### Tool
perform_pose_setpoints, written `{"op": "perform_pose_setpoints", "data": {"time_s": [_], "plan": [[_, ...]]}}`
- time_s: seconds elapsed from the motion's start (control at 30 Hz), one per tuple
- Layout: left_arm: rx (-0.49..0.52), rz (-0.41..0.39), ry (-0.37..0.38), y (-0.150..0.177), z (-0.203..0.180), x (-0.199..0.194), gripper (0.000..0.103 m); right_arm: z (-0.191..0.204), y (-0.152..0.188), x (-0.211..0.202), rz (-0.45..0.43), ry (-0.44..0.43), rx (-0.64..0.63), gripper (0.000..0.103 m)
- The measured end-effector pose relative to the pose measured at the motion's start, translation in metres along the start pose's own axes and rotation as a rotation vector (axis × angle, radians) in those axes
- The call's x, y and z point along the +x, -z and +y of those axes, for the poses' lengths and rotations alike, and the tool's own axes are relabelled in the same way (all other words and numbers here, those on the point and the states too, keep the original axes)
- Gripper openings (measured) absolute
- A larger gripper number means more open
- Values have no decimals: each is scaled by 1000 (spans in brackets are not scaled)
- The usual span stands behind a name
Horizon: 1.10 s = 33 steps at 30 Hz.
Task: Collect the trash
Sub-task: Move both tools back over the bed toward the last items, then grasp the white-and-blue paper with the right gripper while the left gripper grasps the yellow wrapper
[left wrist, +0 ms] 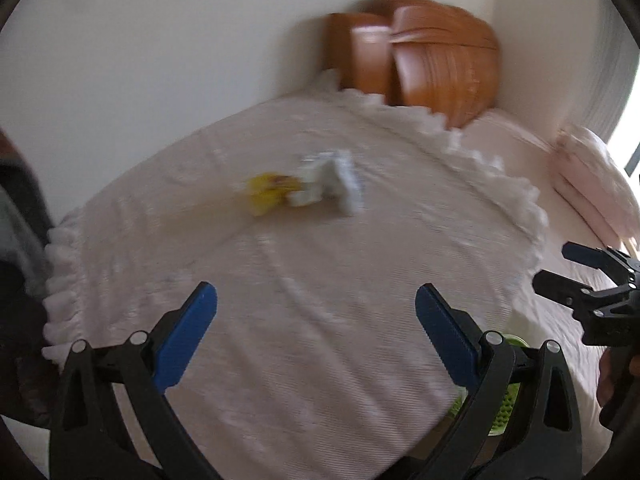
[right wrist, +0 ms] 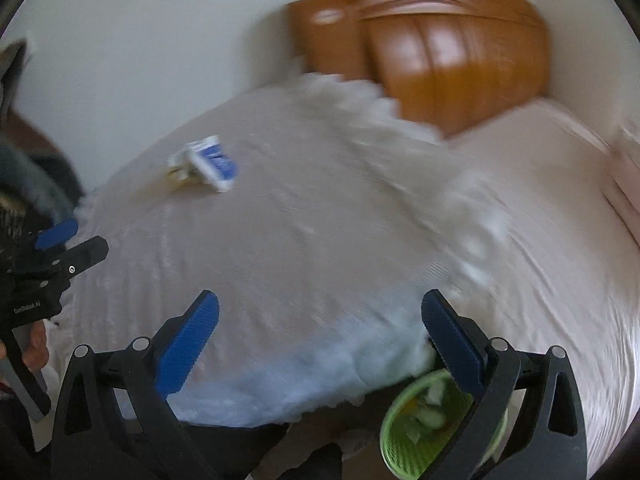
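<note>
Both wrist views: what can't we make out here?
- Trash on the bed: motion blur in both views; the white and blue carton's print is unreadable, and the yellow item is unidentifiable.
- Green bin: contents blurred in the right view; the left gripper hides most of it in the left view.
- Right gripper: cut off by the left view's edge.

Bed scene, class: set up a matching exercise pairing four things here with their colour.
Things:
1. Headboard
2. Bin
3. Wrapper beside the white carton
4. Pads on the left tongs

Colours:
A. Yellow
B. Blue
C. Orange-brown
D. Green

Pairs: 1-C, 2-D, 3-A, 4-B
</note>
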<state>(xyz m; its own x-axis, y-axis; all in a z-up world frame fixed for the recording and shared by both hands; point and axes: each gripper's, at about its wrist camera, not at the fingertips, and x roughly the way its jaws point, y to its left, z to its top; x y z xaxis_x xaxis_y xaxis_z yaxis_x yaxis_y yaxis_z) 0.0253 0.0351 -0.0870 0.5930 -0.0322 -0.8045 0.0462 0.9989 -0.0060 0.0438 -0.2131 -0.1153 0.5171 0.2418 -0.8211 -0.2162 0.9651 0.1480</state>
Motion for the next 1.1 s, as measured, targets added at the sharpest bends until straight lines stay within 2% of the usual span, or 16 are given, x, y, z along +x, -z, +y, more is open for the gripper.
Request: {"op": "perform_pose_setpoints", "data": {"time_s": [0.13,0.27,0.4,0.47,0.57,0.63,0.67,0.7,0.73,0.93,1.1], "plan": [[-56,13,-13,-5,27,8,95,37,-36,41,32,-56,-64,100],[-80,27,-20,-10,45,19,95,63,-56,70,45,-69,-101,100],[-65,41,-30,-16,58,34,95,87,-81,103,39,-95,-186,100],[-44,43,-27,-19,61,42,95,99,-94,129,41,-60,-265,100],[1,57,-15,-25,64,58,95,109,-111,158,49,-52,-324,100],[32,62,2,-29,64,66,95,112,-119,171,80,-71,-346,86],[46,64,9,-31,64,69,95,112,-122,179,119,-77,-354,68],[74,62,17,-35,64,75,95,112,-124,183,132,-80,-352,43],[92,62,19,-37,63,79,95,109,-127,187,151,-87,-337,30],[224,61,66,-61,54,117,95,82,-128,163,120,-136,-198,30],[325,57,118,-84,46,152,95,54,-113,134,99,-122,-78,30]]}}
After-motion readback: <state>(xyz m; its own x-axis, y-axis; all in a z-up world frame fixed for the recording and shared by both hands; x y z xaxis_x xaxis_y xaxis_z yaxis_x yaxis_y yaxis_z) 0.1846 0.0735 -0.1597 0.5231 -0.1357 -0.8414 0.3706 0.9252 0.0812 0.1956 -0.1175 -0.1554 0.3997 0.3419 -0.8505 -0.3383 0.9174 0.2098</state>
